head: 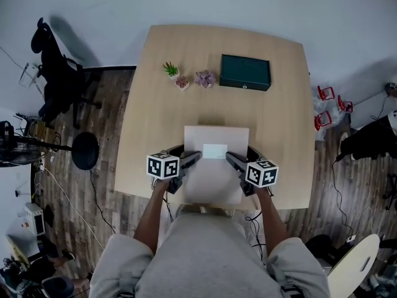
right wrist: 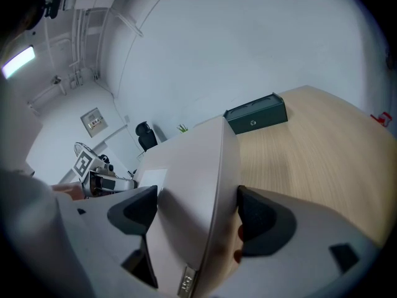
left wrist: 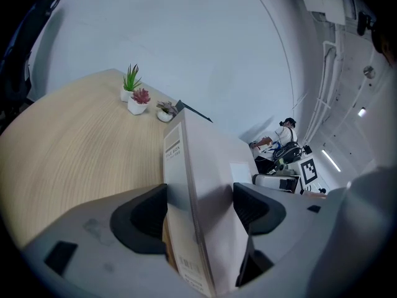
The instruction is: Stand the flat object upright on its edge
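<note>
A flat white box with a small pale label on its face is held over the near part of the wooden table, its broad face tilted up toward me. My left gripper is shut on the box's left edge, and the box fills the gap between its dark pads. My right gripper is shut on the right edge, where the box sits clamped between both pads. Whether the box's lower edge touches the table is hidden.
At the far side of the table stand a dark green box and three small potted plants. The table's near edge is just under my hands. A black office chair stands left of the table; cables lie on the wooden floor.
</note>
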{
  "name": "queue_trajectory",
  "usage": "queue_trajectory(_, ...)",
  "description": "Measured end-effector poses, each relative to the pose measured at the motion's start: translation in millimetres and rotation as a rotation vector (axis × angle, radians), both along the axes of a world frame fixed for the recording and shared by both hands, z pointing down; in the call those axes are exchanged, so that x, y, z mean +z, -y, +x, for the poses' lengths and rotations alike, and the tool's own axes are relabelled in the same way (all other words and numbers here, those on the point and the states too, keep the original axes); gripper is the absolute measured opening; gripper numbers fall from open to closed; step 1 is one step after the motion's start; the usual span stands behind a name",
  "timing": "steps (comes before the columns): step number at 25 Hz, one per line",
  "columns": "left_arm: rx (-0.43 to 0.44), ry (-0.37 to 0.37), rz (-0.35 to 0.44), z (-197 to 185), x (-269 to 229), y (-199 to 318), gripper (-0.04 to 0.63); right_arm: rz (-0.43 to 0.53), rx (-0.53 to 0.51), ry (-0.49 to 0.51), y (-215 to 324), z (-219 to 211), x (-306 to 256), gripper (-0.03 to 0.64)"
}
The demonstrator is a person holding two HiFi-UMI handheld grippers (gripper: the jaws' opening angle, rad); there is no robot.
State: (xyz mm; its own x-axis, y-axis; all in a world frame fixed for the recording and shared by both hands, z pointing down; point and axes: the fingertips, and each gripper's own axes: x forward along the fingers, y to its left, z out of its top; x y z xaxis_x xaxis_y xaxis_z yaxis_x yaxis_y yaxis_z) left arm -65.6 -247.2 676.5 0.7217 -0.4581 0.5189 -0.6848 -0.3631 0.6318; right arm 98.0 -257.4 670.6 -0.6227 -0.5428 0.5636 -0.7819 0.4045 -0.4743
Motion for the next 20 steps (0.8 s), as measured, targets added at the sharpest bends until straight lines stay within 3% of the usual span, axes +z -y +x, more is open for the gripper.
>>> queue_trajectory(10,-0.028,0.001,0.051,1.0,-18.3,-8.6,0.318,0.069,-0.013,-0.007,-6.6,0.4,-20.5,0.406)
queue_trajectory(20,-0.045,0.009,0.136,3.8,-51.5,-8.0,0.318,0.203,-0.030,-0.030,-4.3,1.8,-60.3,0.402)
